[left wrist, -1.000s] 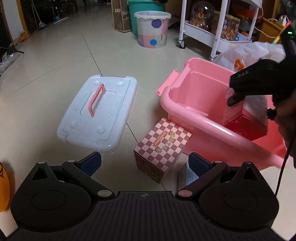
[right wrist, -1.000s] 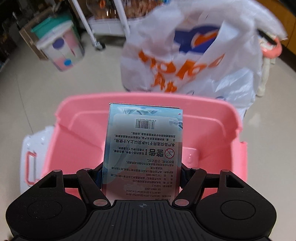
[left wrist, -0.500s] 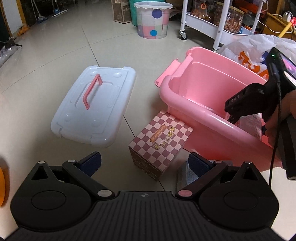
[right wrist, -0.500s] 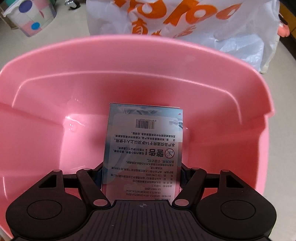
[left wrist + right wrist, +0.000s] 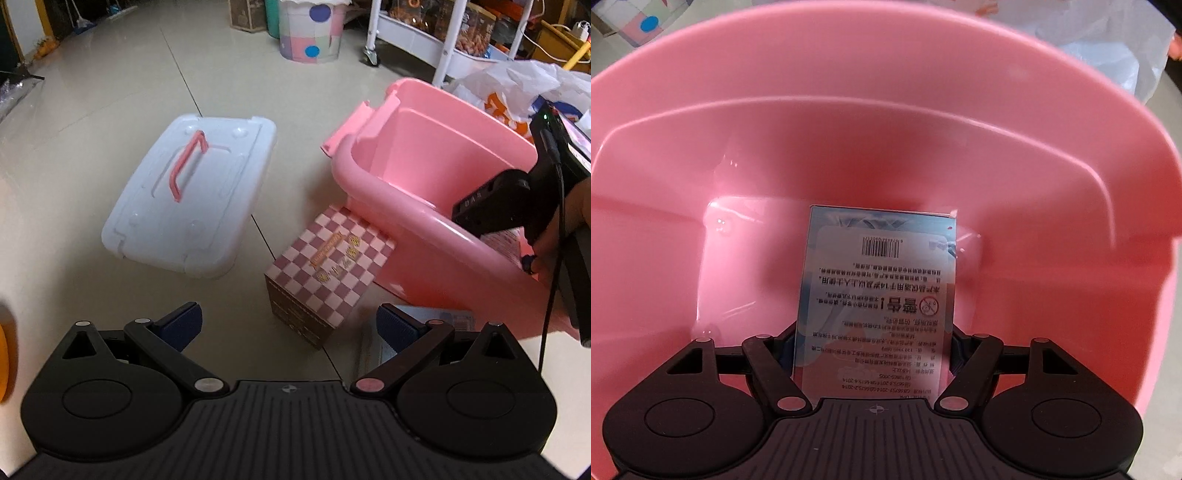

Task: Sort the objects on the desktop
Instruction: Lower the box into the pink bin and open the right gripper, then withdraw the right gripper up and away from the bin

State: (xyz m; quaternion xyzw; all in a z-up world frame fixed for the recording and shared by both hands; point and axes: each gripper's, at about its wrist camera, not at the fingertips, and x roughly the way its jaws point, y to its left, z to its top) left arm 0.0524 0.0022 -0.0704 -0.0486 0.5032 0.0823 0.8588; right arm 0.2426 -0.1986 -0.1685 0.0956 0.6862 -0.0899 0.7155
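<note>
- Right gripper (image 5: 875,347): jaws closed on the flat pale-blue printed cardboard box (image 5: 877,295), one pad on each long edge, gripped at its near end; barcode end points away, down into the glossy pink plastic storage tub (image 5: 886,110)
- Box position: inside the tub, far edge low against the tub floor; cannot tell whether it touches the floor or hangs just above it
- Left gripper (image 5: 290,325): jaws spread wide, holding nothing, hovering above the floor just short of the pink-and-white checkered cardboard box (image 5: 328,266), which lies beside the tub's outer wall
- Risk 1: if the box is not yet seated, opening the jaws would let it drop and tip; cause is that only its near end is held. It would likely fall flat, a minor fault, but it could lean on the wall and take room
- Risk 2: pressing further down could buckle the thin card or slip it between the pads
- Risk 3: pulling back before the pads clear could drag the box up the glossy wall
- Risk 4: a second flat bluish box (image 5: 436,325) lies partly under the left gripper's right finger (image 5: 397,326); closing on the checkered box could catch or shove it
- White plastic lid with a pink handle (image 5: 192,192) lies on the floor well apart from the tub; no hazard judged
</note>
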